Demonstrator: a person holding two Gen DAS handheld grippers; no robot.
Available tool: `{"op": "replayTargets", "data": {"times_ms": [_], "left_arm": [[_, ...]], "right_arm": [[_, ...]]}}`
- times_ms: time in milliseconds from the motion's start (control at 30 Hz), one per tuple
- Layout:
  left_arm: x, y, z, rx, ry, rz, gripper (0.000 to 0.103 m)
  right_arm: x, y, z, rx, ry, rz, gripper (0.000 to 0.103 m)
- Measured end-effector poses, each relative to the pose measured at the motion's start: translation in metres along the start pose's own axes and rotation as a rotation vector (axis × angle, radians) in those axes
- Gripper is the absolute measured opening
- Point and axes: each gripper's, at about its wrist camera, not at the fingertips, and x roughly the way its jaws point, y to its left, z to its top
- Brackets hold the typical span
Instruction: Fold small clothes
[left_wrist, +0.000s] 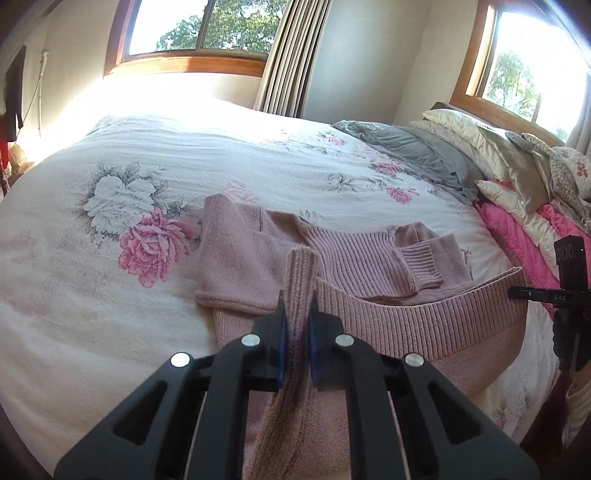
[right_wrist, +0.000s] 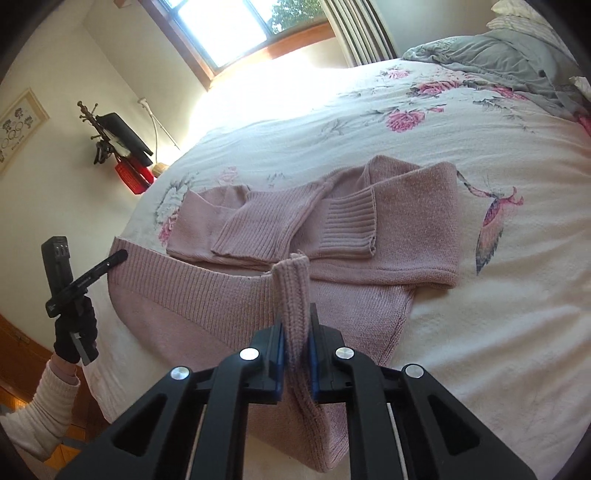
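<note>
Left gripper (left_wrist: 297, 328): 2 fingers pinched tight on the ribbed hem of the pink sweater (left_wrist: 343, 258), fold standing up between the pads. Right gripper (right_wrist: 295, 332): likewise clamped on a raised hem fold. Sweater: lies ahead of both finger pairs on the floral bedspread (left_wrist: 110, 166), sleeves crossed over its body, hem lifted and stretched between the 2 grippers. Gloved hand (right_wrist: 75, 332): left of the right fingers, wrapped around the left gripper's handle, cream sleeve (right_wrist: 44, 410) below

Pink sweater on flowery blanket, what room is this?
Most likely a bedroom: the pink sweater lies on a bed with a flowered bedspread, pillows are piled at its head, and curtains hang beside the window.
</note>
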Motion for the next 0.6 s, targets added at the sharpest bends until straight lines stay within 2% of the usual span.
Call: {"op": "replayTargets", "data": {"times_ms": [267, 600], "left_arm": [[0.023, 0.0, 0.061, -0.009, -0.061, 0.024, 0.008], [0.092, 0.011, 0.113, -0.023, -0.064, 0.065, 0.008]], "right_arm": [[-0.004, -0.01, 0.06, 0.031, -0.076, -0.024, 0.01], [0.034, -0.038, 0.124, 0.096, -0.092, -0.075, 0.01]]}}
